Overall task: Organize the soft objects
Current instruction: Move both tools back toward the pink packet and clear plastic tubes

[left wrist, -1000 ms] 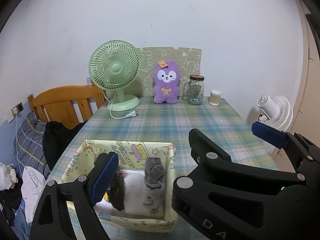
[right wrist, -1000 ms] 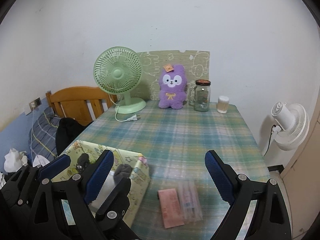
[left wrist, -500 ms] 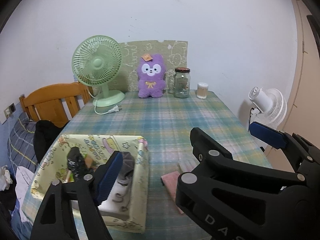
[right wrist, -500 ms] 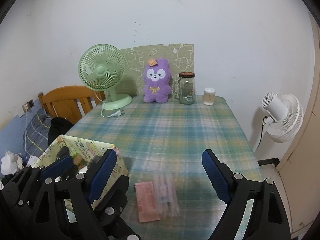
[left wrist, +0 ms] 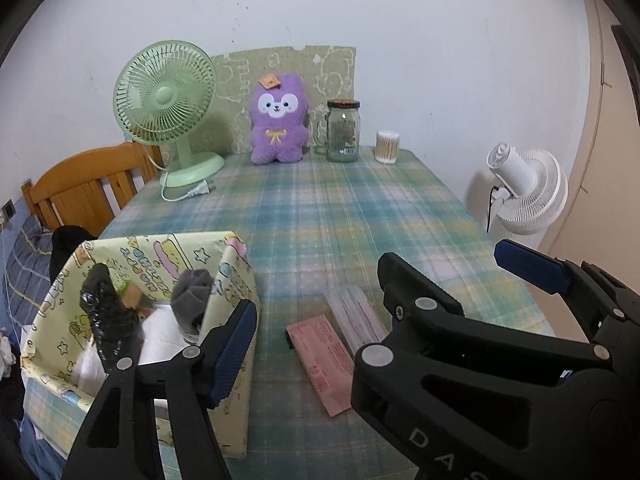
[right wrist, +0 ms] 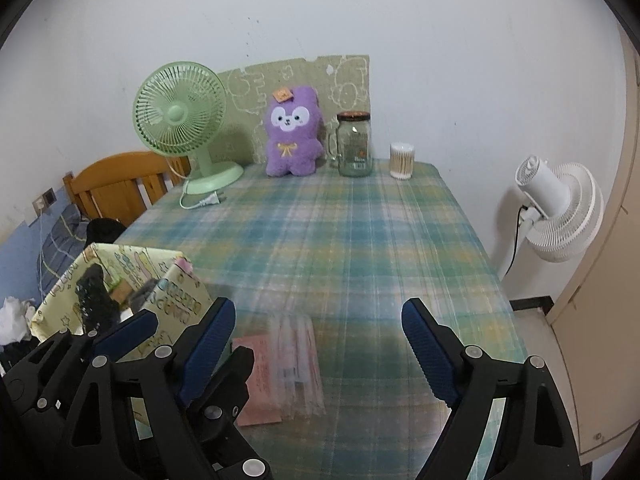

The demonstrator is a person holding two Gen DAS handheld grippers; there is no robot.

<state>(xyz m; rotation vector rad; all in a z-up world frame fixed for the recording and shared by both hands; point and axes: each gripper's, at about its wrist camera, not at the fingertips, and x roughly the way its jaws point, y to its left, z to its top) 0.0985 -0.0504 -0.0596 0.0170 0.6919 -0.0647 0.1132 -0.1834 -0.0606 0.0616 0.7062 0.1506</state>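
Both views have slid rightward over the last second, so the pink packet [left wrist: 322, 364] and clear packet [left wrist: 354, 318], earlier out of the left wrist view, now lie in the open near the table's front edge, side by side and touching.

The plaid-covered table [left wrist: 340, 216] carries everything. At its front left corner sits the yellow cartoon-print box [left wrist: 230, 280], holding a black soft item [left wrist: 106, 312], a grey sock [left wrist: 192, 296] and something white beneath them. At the far edge, left to right, stand the green fan [left wrist: 168, 104], the purple plush [left wrist: 278, 120], a glass jar [left wrist: 343, 130] and a cotton-swab tub [left wrist: 387, 146], the plush upright against a patterned board. A white fan [left wrist: 528, 196] stands off the table's right side.

The left gripper [left wrist: 376, 304] hangs over the packets, jaws wide apart and holding nothing. The right gripper [right wrist: 318, 356] hovers just above the same packets, jaws likewise spread and empty.
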